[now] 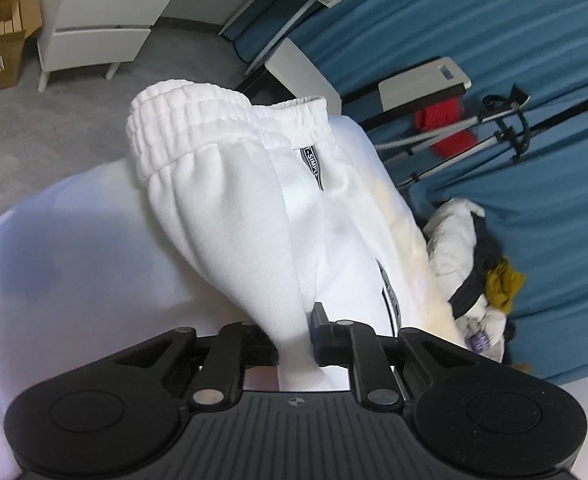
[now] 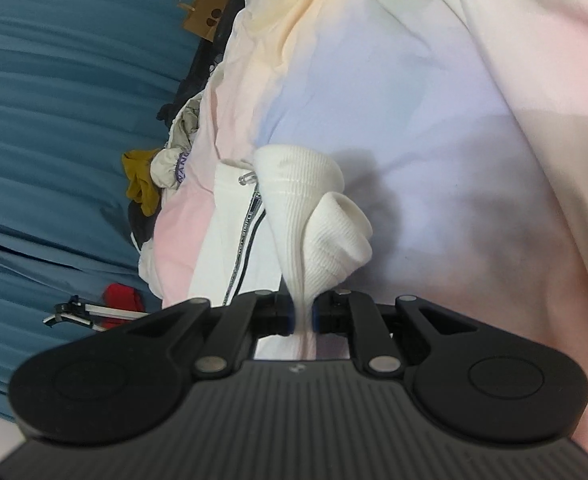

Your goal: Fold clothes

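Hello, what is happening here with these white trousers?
A person holding two grippers is folding white jogging trousers over a pastel sheet. The left gripper is shut on fabric near the elastic waistband. The right gripper is shut on the ribbed leg cuffs. More clothes lie in a pile beside the sheet.
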